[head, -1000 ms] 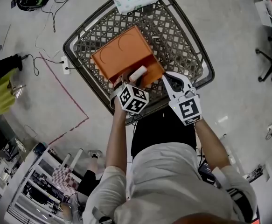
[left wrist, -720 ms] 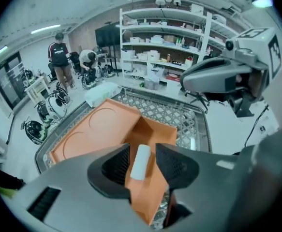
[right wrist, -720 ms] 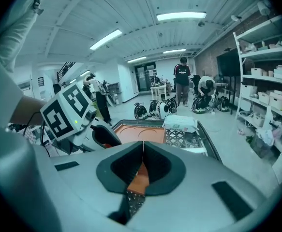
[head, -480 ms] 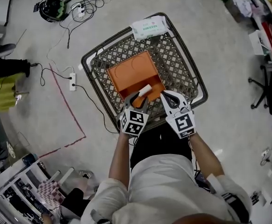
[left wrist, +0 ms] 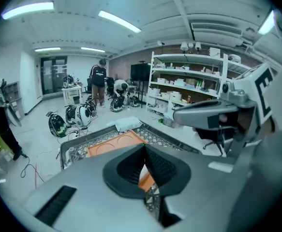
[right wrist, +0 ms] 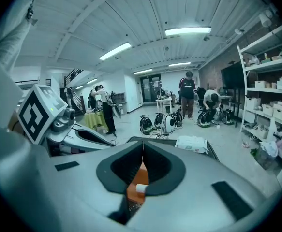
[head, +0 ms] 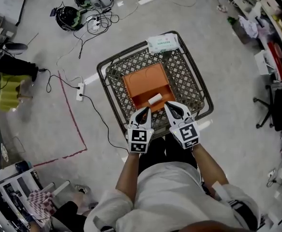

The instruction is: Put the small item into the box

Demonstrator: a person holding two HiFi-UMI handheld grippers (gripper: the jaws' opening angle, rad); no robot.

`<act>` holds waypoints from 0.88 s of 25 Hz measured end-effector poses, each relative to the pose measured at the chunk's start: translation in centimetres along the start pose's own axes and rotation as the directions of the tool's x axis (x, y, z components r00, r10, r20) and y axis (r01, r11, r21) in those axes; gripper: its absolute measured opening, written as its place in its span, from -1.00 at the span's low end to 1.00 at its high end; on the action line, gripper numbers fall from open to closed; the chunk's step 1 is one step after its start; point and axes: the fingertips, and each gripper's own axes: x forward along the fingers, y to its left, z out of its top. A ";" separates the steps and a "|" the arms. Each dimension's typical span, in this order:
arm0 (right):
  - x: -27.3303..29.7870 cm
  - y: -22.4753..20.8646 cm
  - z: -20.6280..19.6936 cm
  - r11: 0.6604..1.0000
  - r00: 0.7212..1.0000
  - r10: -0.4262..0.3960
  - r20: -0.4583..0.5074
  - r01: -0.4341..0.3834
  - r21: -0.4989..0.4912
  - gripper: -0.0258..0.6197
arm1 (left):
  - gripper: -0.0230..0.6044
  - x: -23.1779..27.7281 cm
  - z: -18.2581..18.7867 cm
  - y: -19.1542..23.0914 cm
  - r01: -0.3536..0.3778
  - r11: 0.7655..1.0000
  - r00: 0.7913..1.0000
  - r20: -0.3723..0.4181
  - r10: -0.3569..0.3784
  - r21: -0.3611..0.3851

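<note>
Down in the wire cart [head: 191,83], the small item [head: 155,99] lies on the near part of the orange box [head: 143,82], close to the box's near edge and touching neither gripper. It is a short, pale, blocky piece, white against the orange, lying slantwise. Finer detail is too small to tell. The box sits open and flat on the cart's mesh floor, and its far half shows a curved line pressed into it.

Both grippers hang over the cart's near rim, side by side and just short of the box. The left gripper [head: 144,111] has just been closing; its jaws now meet at the tips with nothing between them. The right gripper [head: 173,109] also has its jaws together and empty. Through the gap under its pads, the right gripper view shows the orange box and the white item below.

A pack of wipes [head: 163,43] rests across the cart's far rim, well apart from the box. On the floor to the left run a red tape line [head: 73,117], a power strip [head: 80,91] and loose cables [head: 90,25]. Farther off lie helmets [head: 66,17]. A yellow-green cloth [head: 7,91] lies at the left edge. Shelves [head: 271,13] and a black chair [head: 276,110] stand on the right. A person [right wrist: 186,98] stands far back in the room.
</note>
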 end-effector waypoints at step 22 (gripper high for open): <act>-3.5 8.3 5.9 0.938 0.988 0.153 -0.013 -0.150 -0.313 -0.91 | -0.90 -11.5 1.9 0.5 -0.245 0.951 0.941 0.190 0.280 -0.189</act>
